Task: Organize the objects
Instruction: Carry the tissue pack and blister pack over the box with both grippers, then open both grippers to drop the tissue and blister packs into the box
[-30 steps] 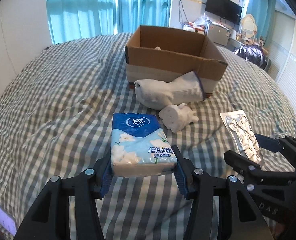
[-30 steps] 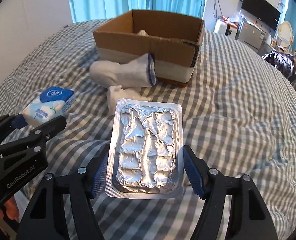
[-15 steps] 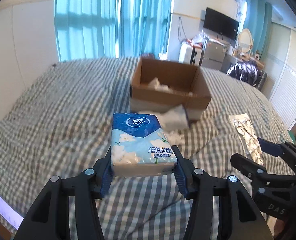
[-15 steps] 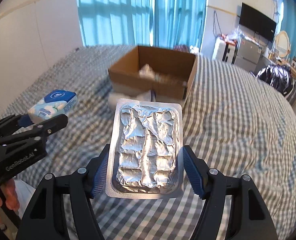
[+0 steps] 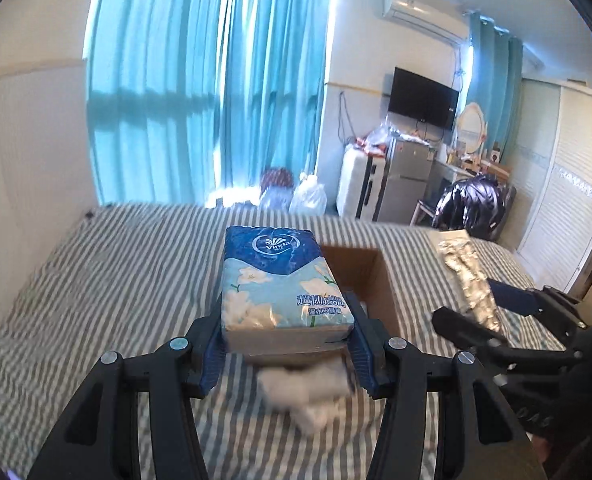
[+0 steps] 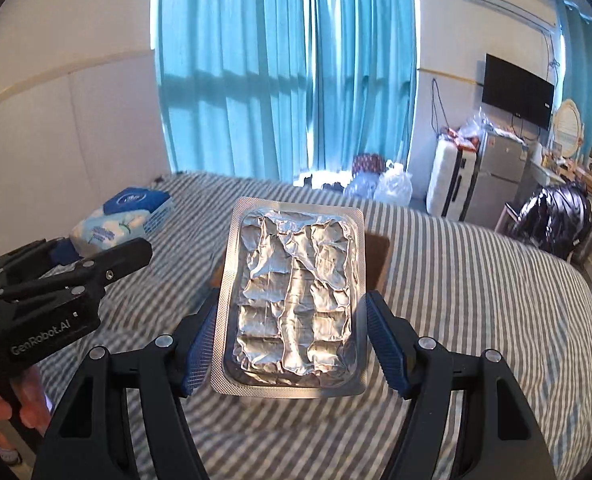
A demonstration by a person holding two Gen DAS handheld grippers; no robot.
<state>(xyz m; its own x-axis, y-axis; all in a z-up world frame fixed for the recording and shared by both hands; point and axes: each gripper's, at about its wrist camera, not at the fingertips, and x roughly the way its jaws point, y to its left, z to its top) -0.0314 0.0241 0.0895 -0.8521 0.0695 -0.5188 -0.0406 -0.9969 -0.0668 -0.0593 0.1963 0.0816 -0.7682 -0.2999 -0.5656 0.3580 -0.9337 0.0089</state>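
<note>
My left gripper (image 5: 286,346) is shut on a blue tissue pack (image 5: 282,280) printed with white flowers, held high above the checked bed (image 5: 116,280). My right gripper (image 6: 292,344) is shut on a silver foil blister pack (image 6: 294,294), also lifted well off the bed. The open cardboard box (image 5: 362,276) lies behind and below the tissue pack, mostly hidden by it. In the right wrist view only a brown edge of the box (image 6: 378,256) shows behind the blister pack. A blurred white sock (image 5: 308,390) lies on the bed below the left gripper.
The right gripper and blister pack (image 5: 468,284) appear at the right of the left wrist view; the left gripper and tissue pack (image 6: 124,220) at the left of the right wrist view. Blue curtains (image 5: 216,80), a small fridge (image 5: 406,184) and a TV (image 5: 422,98) stand beyond the bed.
Both grippers have risen high off the bed with their packs and tilted up toward the room. The box and sock have dropped lower in view, partly hidden behind the held items.
</note>
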